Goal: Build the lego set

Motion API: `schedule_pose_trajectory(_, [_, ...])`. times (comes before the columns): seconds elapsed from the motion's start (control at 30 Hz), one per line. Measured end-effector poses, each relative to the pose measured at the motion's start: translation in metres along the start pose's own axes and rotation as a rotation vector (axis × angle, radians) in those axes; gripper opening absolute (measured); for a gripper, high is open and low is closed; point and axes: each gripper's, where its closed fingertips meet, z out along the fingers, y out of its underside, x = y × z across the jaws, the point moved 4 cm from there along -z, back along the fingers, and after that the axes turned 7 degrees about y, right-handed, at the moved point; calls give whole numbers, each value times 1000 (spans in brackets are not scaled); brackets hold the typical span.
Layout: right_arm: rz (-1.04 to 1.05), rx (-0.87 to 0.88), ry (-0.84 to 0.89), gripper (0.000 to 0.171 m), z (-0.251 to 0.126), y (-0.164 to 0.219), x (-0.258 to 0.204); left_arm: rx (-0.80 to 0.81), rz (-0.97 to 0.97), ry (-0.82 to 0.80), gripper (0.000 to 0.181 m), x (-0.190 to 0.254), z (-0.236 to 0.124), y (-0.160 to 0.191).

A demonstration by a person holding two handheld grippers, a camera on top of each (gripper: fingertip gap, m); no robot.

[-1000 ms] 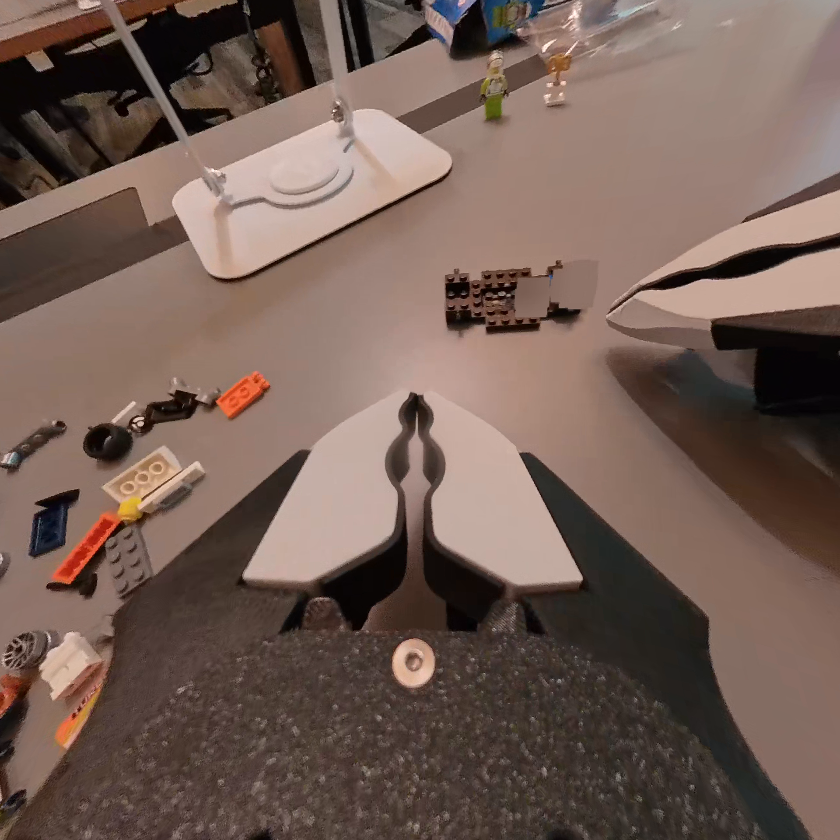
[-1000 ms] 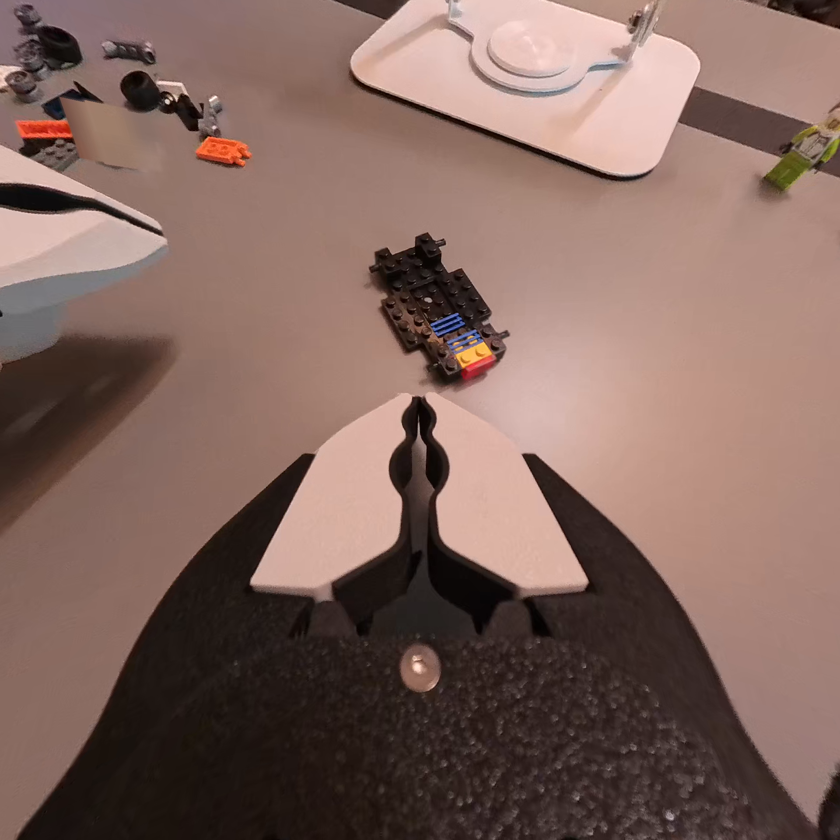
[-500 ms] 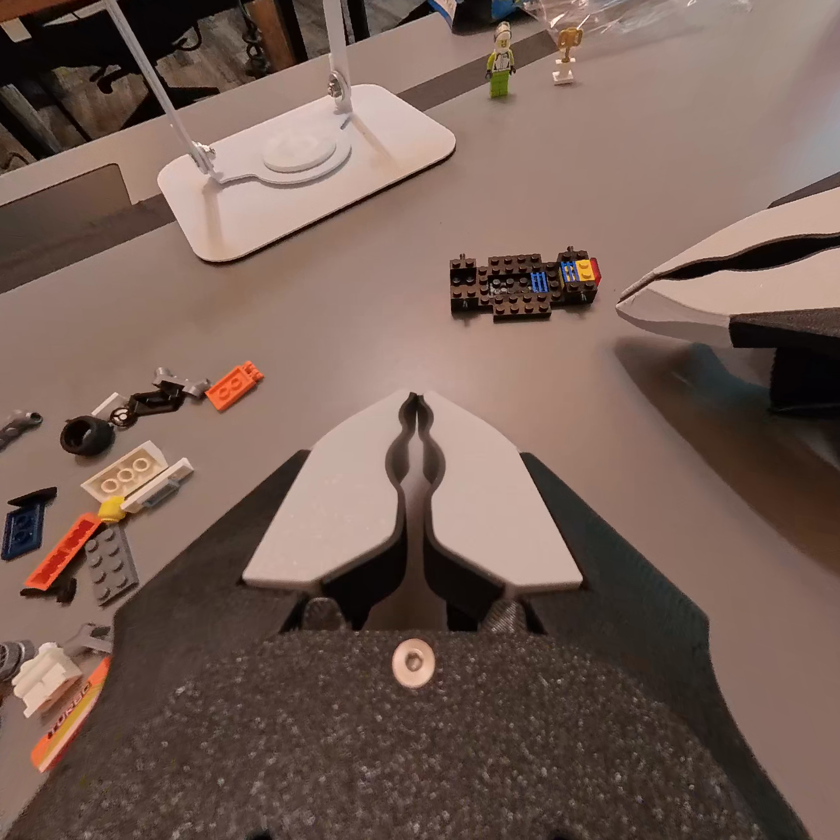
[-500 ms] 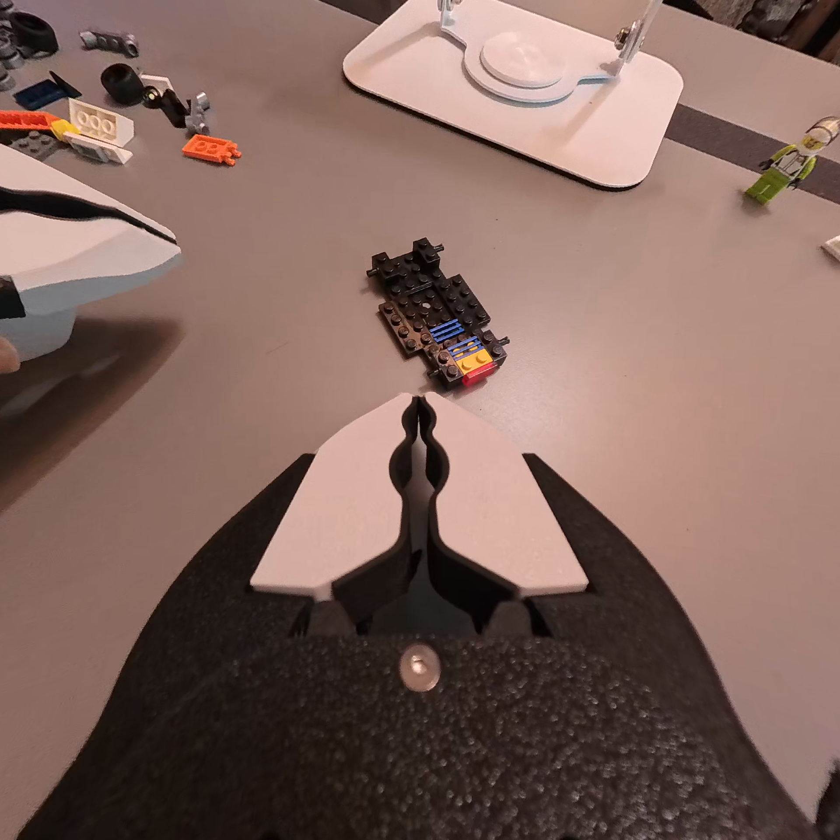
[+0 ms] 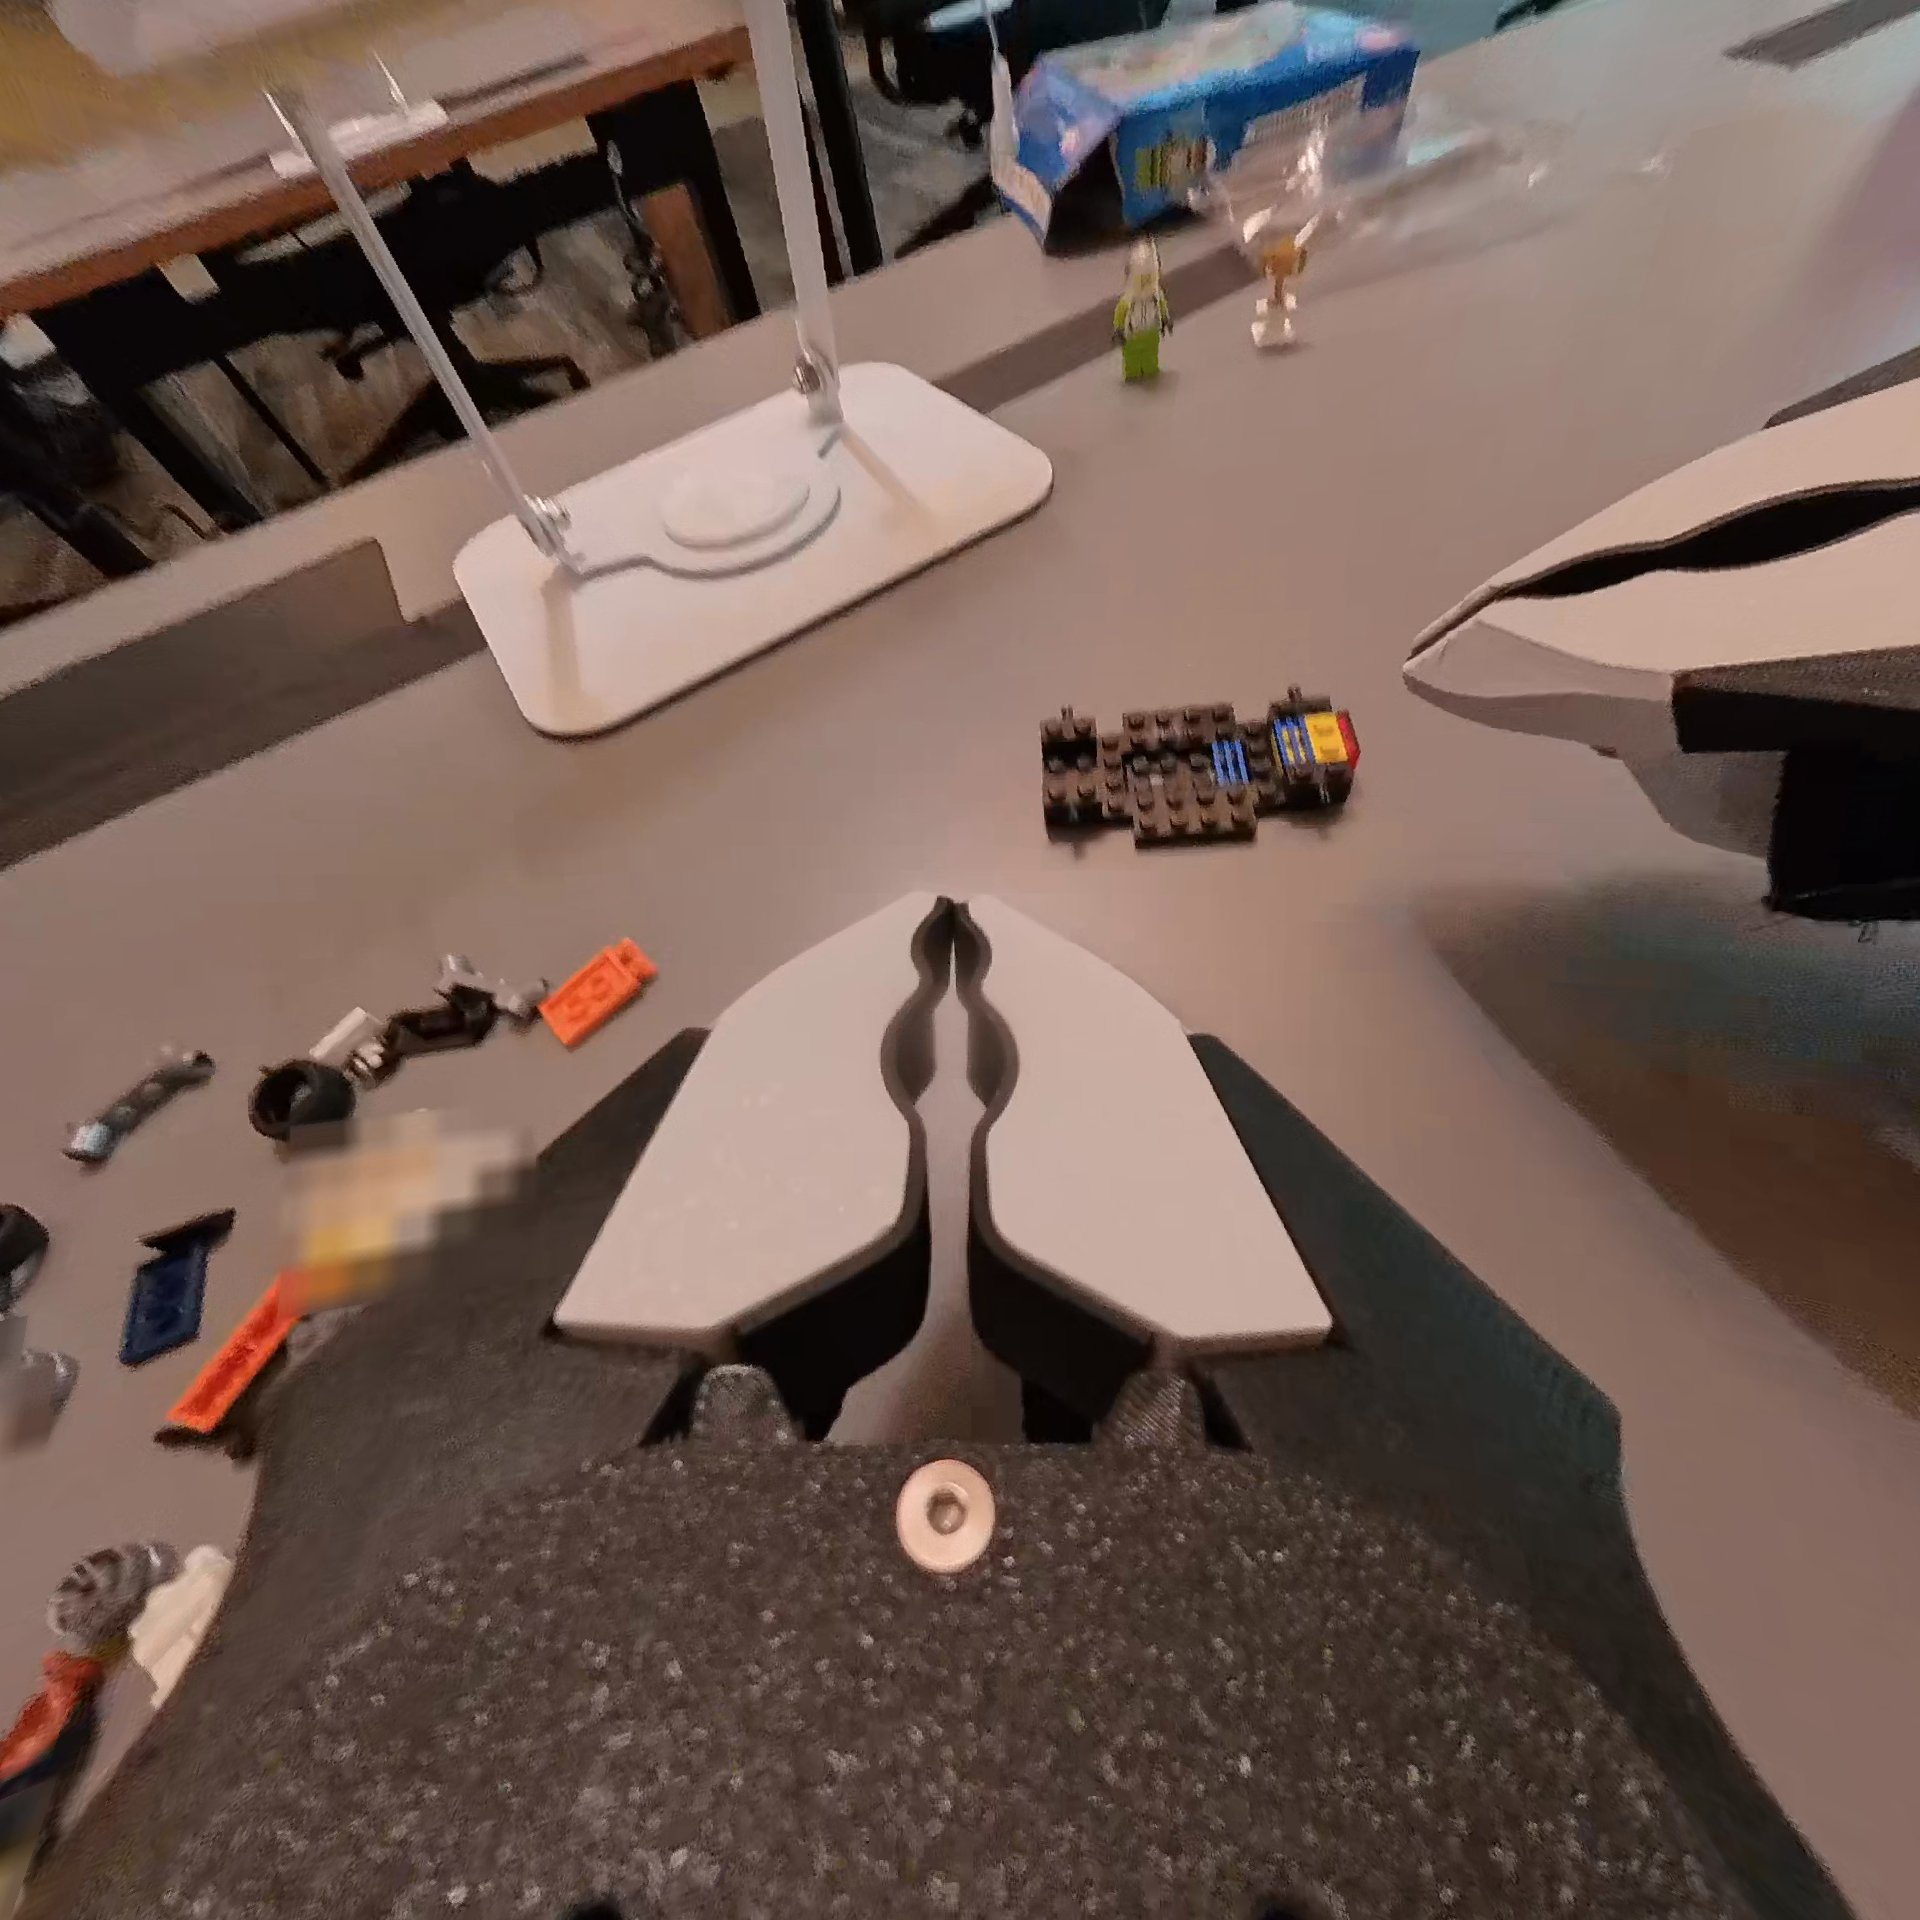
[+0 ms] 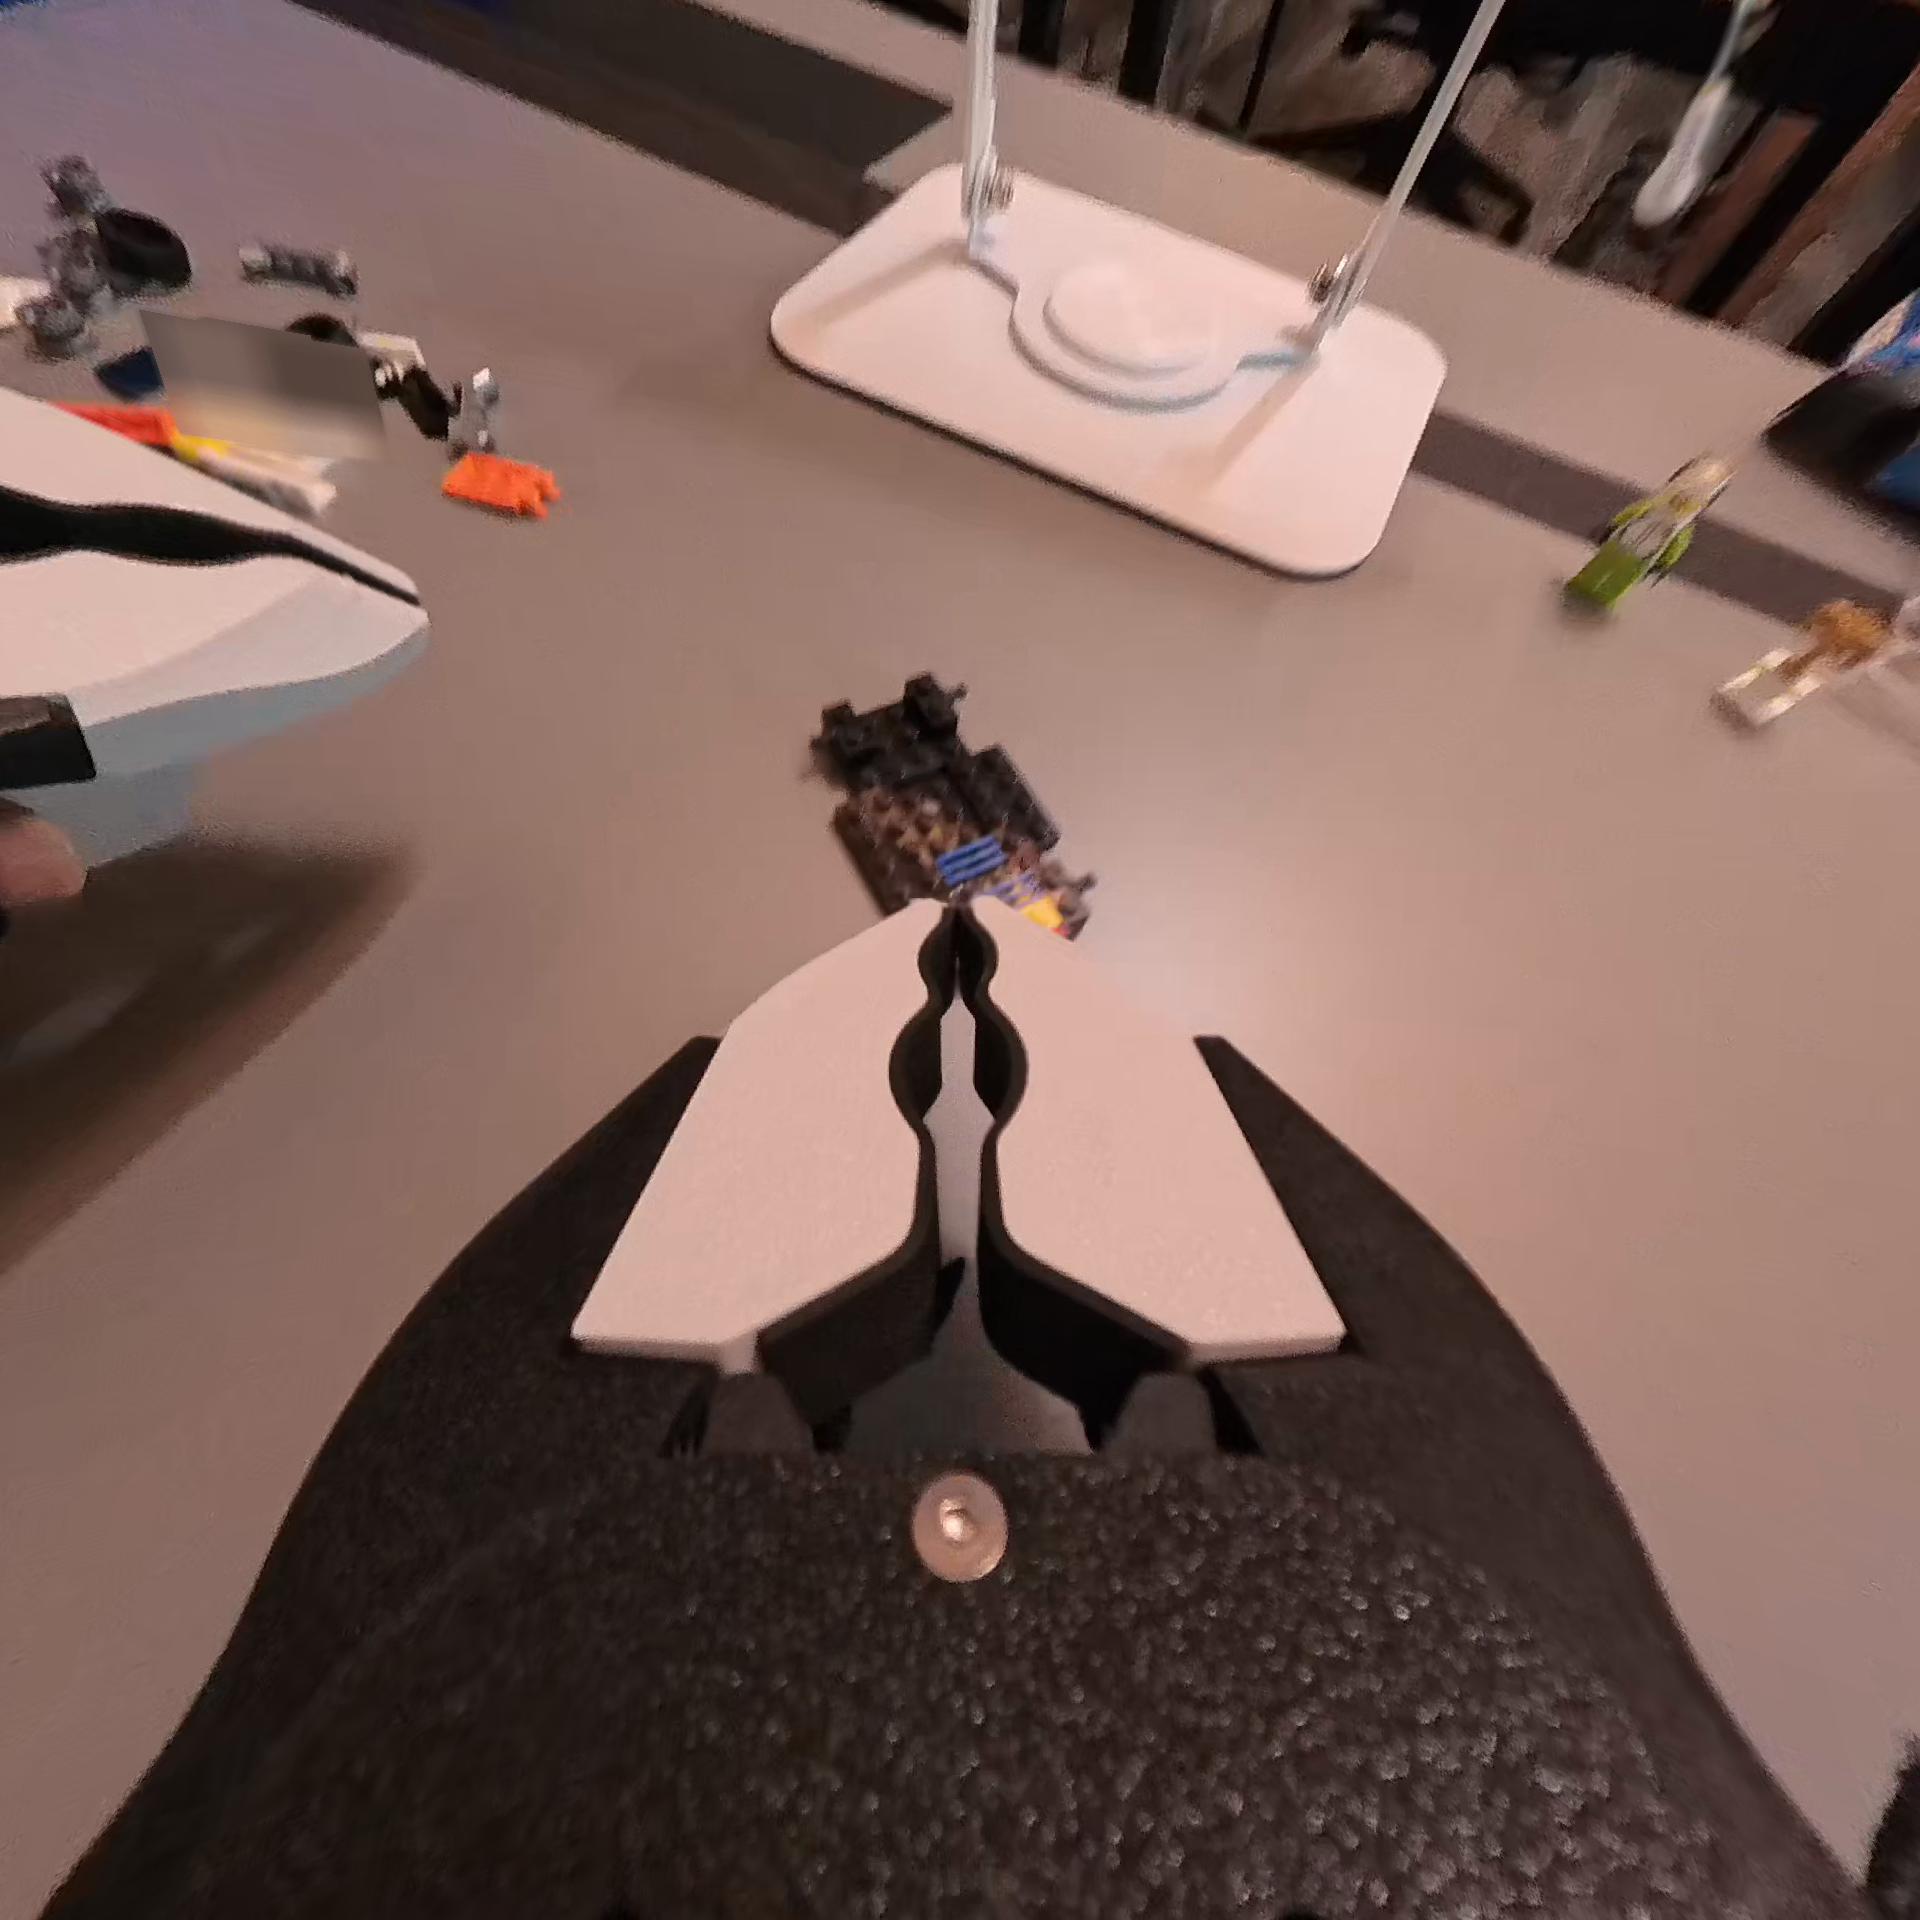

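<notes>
Mid-desk, the black lego chassis (image 6: 940,805) lies flat and ungripped, yet the right gripper (image 6: 954,914), jaws together and empty like the left gripper's (image 5: 951,914), has crept nearer, its tips now overlapping the chassis's coloured end, probably starting a pickup.

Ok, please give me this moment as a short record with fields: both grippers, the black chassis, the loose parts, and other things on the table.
left gripper: shut, empty, above the table
right gripper: shut, empty, tips near the chassis's coloured end
chassis: black plates, blue grille, yellow and red bricks; lies flat between the grippers
loose parts: scattered at left; orange plate nearest the chassis
white stand base: behind the chassis
minifigure: upright, far side
box: blue, far edge
</notes>
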Motion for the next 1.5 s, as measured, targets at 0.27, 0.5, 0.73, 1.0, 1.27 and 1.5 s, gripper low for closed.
schedule_pose_trajectory(0.27, [18,163,45,0,-3,-82,32,184,39,-113,0,-32,-1,-73])
schedule_pose_trajectory(0.5, [28,277,57,0,5,-148,48,307,32,-153,0,-53,7,-133])
schedule_pose_trajectory(0.73, [50,353,90,0,23,-199,67,370,1,-179,0,-76,19,-168])
schedule_pose_trajectory(1.0, [1,348,88,0,47,-195,74,342,-26,-172,0,-104,36,-151])
schedule_pose_trajectory(1.27, [-349,-38,-378,36,48,-76,34,239,44,-58,3,-100,60,-125])
schedule_pose_trajectory(1.5, [-387,-207,-488,51,42,1,16,211,77,-13,3,-86,70,-118])
